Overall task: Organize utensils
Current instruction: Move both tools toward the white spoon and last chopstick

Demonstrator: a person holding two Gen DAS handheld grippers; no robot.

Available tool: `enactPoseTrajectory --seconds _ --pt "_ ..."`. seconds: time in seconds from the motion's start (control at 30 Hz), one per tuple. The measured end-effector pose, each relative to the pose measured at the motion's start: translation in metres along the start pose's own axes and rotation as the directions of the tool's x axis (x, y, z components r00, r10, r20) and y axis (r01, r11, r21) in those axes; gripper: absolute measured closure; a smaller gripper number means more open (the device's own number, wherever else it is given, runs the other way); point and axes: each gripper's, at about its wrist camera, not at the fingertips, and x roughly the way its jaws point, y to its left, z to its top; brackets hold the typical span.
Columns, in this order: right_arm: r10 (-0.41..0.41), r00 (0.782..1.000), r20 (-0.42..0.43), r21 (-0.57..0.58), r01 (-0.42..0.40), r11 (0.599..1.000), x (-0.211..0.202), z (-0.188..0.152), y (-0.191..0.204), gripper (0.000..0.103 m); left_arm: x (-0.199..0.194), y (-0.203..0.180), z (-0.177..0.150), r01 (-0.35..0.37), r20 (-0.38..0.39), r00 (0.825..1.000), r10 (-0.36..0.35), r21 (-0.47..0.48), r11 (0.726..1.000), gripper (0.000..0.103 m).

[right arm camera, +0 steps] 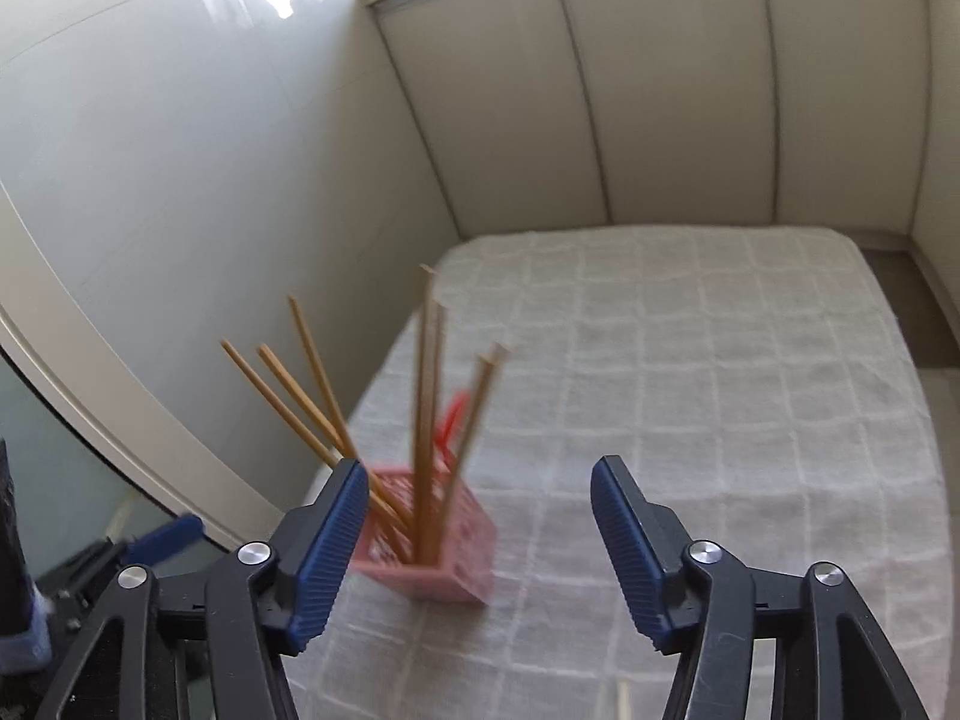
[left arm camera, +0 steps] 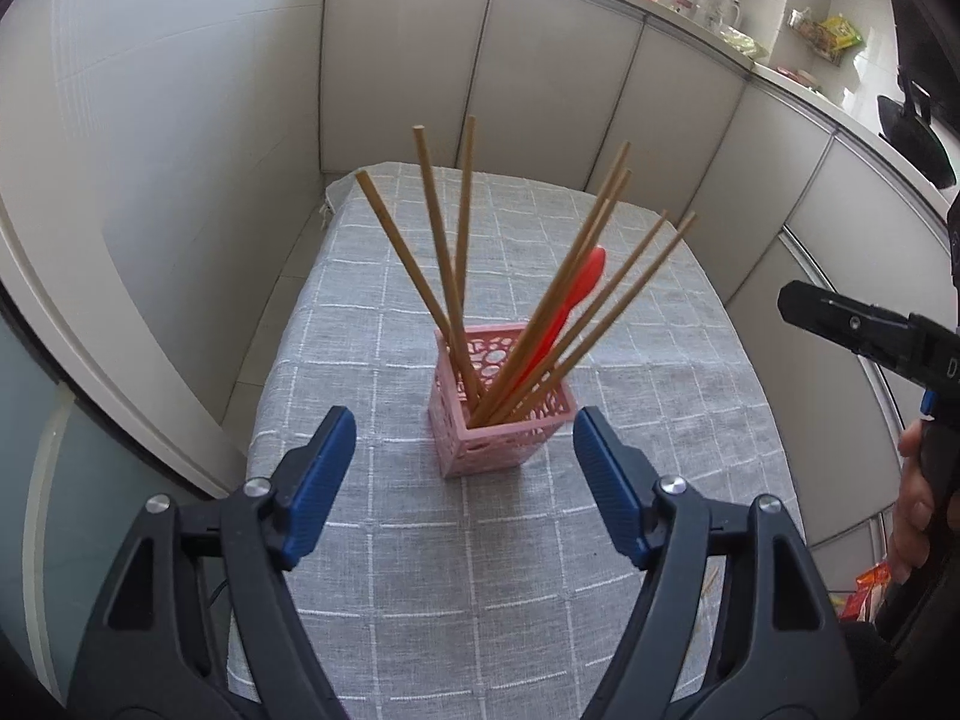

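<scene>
A pink perforated holder (left arm camera: 501, 399) stands upright on the grey checked tablecloth (left arm camera: 420, 570). Several wooden chopsticks (left arm camera: 441, 252) and a red spoon (left arm camera: 570, 306) lean out of it. My left gripper (left arm camera: 465, 480) is open and empty, just in front of the holder. The right gripper (left arm camera: 840, 324) shows at the right edge of the left wrist view. In the right wrist view the holder (right arm camera: 432, 546) with chopsticks (right arm camera: 426, 414) is blurred, ahead and to the left. My right gripper (right arm camera: 480, 546) is open and empty. One chopstick tip (right arm camera: 624, 699) lies at the bottom edge.
White cabinet doors (left arm camera: 540, 90) surround the table at the back and right. A tiled wall (right arm camera: 150, 150) stands on the left. A counter with bottles and clutter (left arm camera: 720, 6) runs above the cabinets. A pan (left arm camera: 918, 132) hangs at the right.
</scene>
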Motion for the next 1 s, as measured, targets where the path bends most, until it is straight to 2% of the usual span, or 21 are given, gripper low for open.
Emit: enactPoseTrajectory --seconds 0.37,0.5,0.63,1.0 --pt "-0.103 0.982 -0.161 0.113 0.122 0.986 -0.016 -0.062 -0.070 0.030 0.010 -0.062 -0.027 0.045 -0.098 0.995 -0.028 0.172 0.984 0.028" --pt "-0.126 0.972 -0.197 0.156 0.158 0.975 -0.025 -0.081 -0.094 0.025 0.022 -0.089 -0.039 0.077 -0.156 0.987 -0.042 0.224 0.972 0.028" --pt "-0.130 0.963 -0.235 0.177 0.173 0.969 -0.028 -0.100 -0.108 0.024 0.038 -0.109 -0.052 0.082 -0.208 0.978 -0.026 0.265 0.961 0.027" --pt "-0.165 0.922 -0.350 0.189 0.242 0.952 -0.021 -0.139 -0.139 0.022 0.098 -0.134 -0.076 0.072 -0.376 0.926 0.022 0.235 0.969 0.028"
